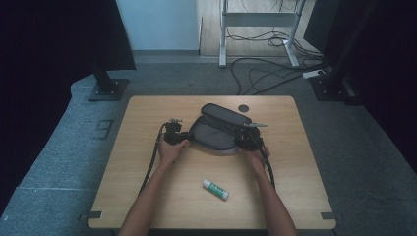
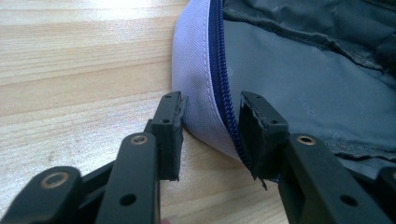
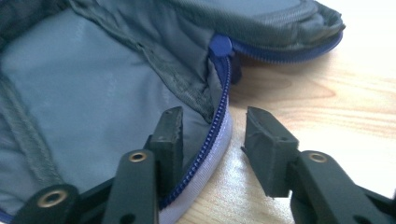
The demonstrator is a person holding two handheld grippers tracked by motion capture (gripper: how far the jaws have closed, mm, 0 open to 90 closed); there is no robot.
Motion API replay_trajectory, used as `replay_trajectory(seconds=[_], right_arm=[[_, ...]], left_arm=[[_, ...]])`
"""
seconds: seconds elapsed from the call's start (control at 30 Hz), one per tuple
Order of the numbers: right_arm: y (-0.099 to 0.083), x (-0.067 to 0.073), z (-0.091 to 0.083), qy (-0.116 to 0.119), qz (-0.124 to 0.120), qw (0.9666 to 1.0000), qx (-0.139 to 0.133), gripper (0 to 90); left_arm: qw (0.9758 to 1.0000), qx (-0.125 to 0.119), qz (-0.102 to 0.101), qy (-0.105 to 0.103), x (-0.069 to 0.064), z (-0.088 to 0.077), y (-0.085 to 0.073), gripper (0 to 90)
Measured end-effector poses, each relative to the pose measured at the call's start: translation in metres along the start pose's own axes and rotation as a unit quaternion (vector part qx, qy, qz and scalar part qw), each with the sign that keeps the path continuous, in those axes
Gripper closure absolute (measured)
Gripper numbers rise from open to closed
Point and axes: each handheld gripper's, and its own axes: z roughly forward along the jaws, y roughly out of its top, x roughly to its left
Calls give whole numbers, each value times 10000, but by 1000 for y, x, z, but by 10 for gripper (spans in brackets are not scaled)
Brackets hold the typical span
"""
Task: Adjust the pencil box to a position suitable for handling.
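No legible text on anything

Both my forearms reach in from the near edge, slightly converging. My left hand (image 1: 169, 150) holds the left gripper (image 1: 183, 139) low and pointing right, its jaws partly apart with a gap between the pads. My right hand (image 1: 255, 156) holds the right gripper (image 1: 244, 138) facing inward, its jaws likewise parted, pads (image 3: 170, 135) not pressing.

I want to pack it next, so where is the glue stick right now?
In the high view the glue stick lies on the wooden table near its front edge, between the person's forearms, in front of the open pencil case.
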Motion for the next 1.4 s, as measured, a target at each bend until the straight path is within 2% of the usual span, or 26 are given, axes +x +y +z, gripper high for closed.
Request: replay_trajectory(seconds=[0.03, 0.07, 0.17, 0.2, 0.4, 0.57, 0.67, 1.1, 1.4], right_arm=[[0, 0, 0, 0, 0, 10000, 0, 600], [-1, -1, 2, 67, 110, 9999, 39, 658], [-1, -1, 3, 32, 153, 9999, 25, 697], [-1, -1, 3, -36, 106, 9999, 17, 742], [0, -1, 1, -117, -21, 9999, 58, 825], [0, 0, -1, -144, -73, 9998, 64, 841], [1, 0, -4, -133, -82, 9999, 25, 844], [6, 4, -20, -86, -119, 9996, -253, 849], [7, 9, -30, 27, -121, 9989, -448, 849]], left_arm=[[10000, 0, 0, 0, 0, 0, 0, 626], [10000, 14, -7, -16, 0, 0, 0, 641], [10000, 9, -58, -18, -1, 0, 0, 684], [10000, 5, -60, -17, -1, 0, 1, 695], [10000, 12, -30, -1, -2, -3, 1, 775], [10000, -31, 25, 15, -2, -5, 1, 818], [9999, -74, 18, -74, -2, -9, 2, 862], [9996, -181, -5, -212, -1, -18, 3, 877], [9989, -372, 50, -296, -3, -37, 3, 876]])
